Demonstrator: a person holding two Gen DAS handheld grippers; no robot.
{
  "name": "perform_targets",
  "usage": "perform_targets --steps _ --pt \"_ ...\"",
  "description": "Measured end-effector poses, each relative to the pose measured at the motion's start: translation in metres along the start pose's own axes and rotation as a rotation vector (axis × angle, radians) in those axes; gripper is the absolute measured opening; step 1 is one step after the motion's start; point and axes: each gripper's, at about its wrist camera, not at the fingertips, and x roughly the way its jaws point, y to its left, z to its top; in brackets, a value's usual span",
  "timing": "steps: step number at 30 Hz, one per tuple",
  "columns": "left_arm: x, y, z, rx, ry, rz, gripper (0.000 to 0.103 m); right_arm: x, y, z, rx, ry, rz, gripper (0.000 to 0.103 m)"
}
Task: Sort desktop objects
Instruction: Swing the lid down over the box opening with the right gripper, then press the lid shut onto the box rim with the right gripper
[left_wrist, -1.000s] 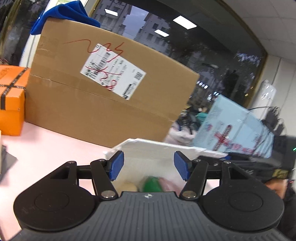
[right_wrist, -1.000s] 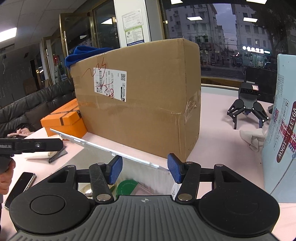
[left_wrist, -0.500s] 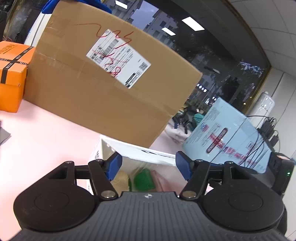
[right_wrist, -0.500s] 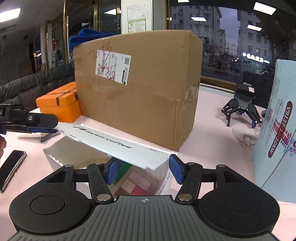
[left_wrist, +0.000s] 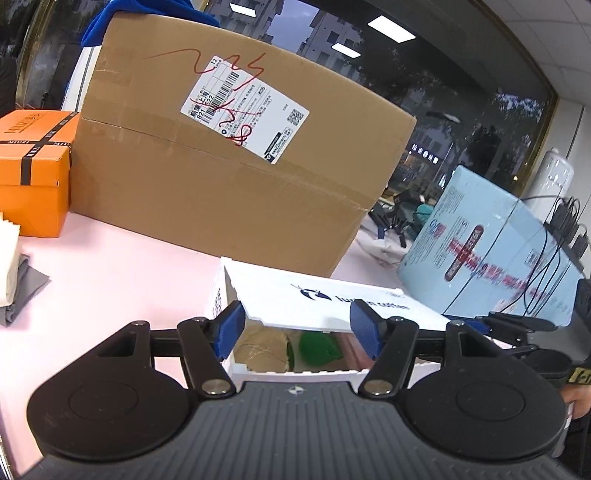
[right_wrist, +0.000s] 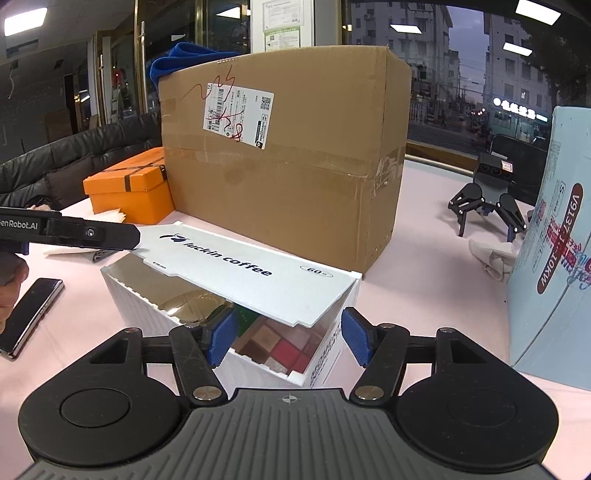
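**White box with its lid tipped up on the pink desk**

The left hand-held gripper (left_wrist: 297, 326) has its blue fingers spread wide, with nothing between them. The right hand-held gripper (right_wrist: 286, 338) is wide apart too and holds nothing.

Just past both sits the white box (right_wrist: 325, 362) on the desk (left_wrist: 110, 280). Its lid (right_wrist: 251, 273) is tilted up on one side, so the box is partly open. In the right view the tip of the left hand-held gripper is at the lid's far corner; I cannot tell if it touches. Inside are a green thing (left_wrist: 319, 345), a tan round thing (left_wrist: 264, 349) and small coloured blocks (right_wrist: 284, 345).

A phone (right_wrist: 31, 314) lies on the desk, to the left. Farther back stands a big brown box (right_wrist: 288, 162), with an orange box (right_wrist: 129, 186) beside it. A light blue box (left_wrist: 495, 254) stands to the right.
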Motion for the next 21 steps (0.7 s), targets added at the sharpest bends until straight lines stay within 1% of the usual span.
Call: perform_targets --steps 3,7,13,15,21 --pt "0.001 -0.005 -0.003 0.032 0.007 0.036 0.06 0.001 0.002 -0.002 0.007 0.006 0.002 0.06" --pt "0.0 -0.013 -0.008 0.093 -0.014 0.099 0.061 0.002 0.002 -0.004 0.031 0.008 0.006 0.06" --pt "0.001 -0.017 -0.01 0.127 -0.019 0.123 0.062 0.002 0.002 -0.005 0.058 0.007 0.006 0.06" --pt "0.0 -0.018 -0.011 0.137 -0.024 0.136 0.066 0.002 0.001 -0.006 0.07 0.008 0.006 0.06" --pt "-0.003 -0.022 -0.012 0.164 -0.032 0.168 0.066 0.001 -0.001 -0.006 0.11 0.012 0.015 0.06"
